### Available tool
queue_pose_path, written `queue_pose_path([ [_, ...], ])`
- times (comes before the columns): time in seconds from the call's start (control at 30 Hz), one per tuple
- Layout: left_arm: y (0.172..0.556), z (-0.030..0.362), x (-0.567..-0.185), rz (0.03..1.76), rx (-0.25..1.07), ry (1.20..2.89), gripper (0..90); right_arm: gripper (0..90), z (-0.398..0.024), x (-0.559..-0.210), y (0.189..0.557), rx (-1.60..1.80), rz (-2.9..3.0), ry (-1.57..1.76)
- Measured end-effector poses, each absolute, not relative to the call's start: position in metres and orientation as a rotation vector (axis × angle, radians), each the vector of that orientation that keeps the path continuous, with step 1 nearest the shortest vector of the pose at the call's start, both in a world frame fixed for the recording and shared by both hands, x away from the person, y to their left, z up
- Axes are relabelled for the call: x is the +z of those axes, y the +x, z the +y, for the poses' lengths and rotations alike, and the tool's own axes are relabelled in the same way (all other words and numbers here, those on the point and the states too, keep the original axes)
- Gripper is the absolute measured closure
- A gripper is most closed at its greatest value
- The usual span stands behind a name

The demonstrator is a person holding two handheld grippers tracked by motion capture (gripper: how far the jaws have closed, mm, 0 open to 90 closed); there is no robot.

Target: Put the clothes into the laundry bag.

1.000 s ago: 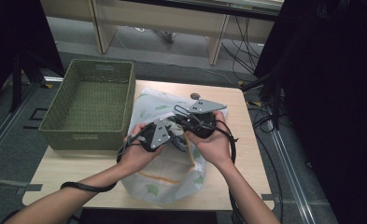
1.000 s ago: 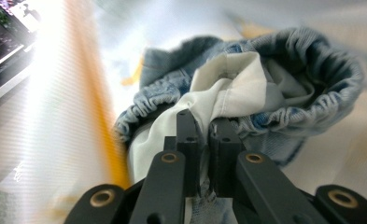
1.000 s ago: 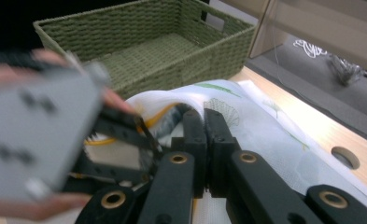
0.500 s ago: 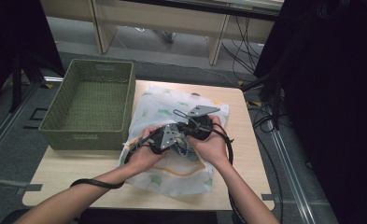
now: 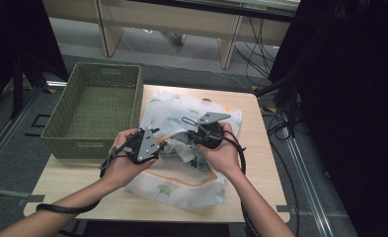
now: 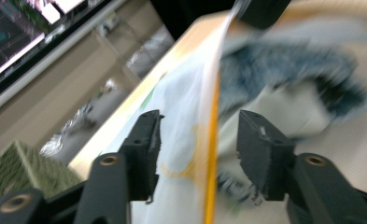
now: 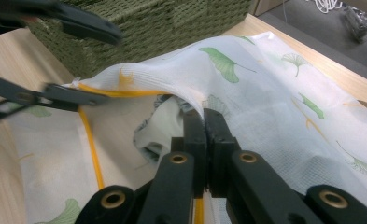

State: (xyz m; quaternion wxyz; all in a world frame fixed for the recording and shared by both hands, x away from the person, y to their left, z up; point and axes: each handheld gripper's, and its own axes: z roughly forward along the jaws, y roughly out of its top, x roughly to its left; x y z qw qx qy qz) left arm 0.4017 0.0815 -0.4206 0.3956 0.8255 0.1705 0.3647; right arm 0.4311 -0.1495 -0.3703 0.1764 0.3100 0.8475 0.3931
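Note:
A white mesh bag (image 5: 181, 182) with green leaf prints and an orange edge lies on the wooden table (image 5: 73, 173). A dark blue and white garment (image 5: 181, 144) sits in its mouth. My right gripper (image 7: 203, 119) is shut on the upper edge of the bag (image 7: 274, 102) and holds it up over the garment (image 7: 160, 126). My left gripper (image 6: 197, 140) has just been opening. Its jaws stand apart with the bag's orange edge (image 6: 212, 140) loose between them. In the high view the left gripper (image 5: 161, 145) faces the right gripper (image 5: 194, 140) across the bag's mouth.
A green woven basket (image 5: 90, 148) stands on the table's left side, close to my left hand, and nothing lies in it. Its wall (image 7: 148, 23) rises just behind the bag. Black cables run over the floor to the right of the table.
My left gripper has opened and let go of the bag's edge, and the left hand has drawn left, away from the right one. The right gripper still holds the bag.

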Motion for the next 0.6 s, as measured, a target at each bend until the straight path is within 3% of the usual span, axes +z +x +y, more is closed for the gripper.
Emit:
queue_pose_path([
  [0.17, 0.415, 0.075, -0.437, 0.4, 0.949, 2.191, 51.1, 90.0, -0.148, -0.37, 0.429, 1.109, 2.406, 0.859],
  [0.27, 0.42, 0.073, -0.443, 0.373, 0.993, 2.254, 61.3, 90.0, -0.148, -0.372, 0.428, 1.098, 2.418, 0.84],
  [0.43, 0.421, 0.081, -0.435, 0.434, 0.91, 2.252, 86.7, 90.0, -0.149, -0.371, 0.426, 1.084, 2.447, 0.829],
  [0.6, 0.405, 0.092, -0.426, 0.407, 0.867, 2.261, 87.9, 90.0, -0.15, -0.377, 0.422, 1.043, 2.505, 0.781],
])
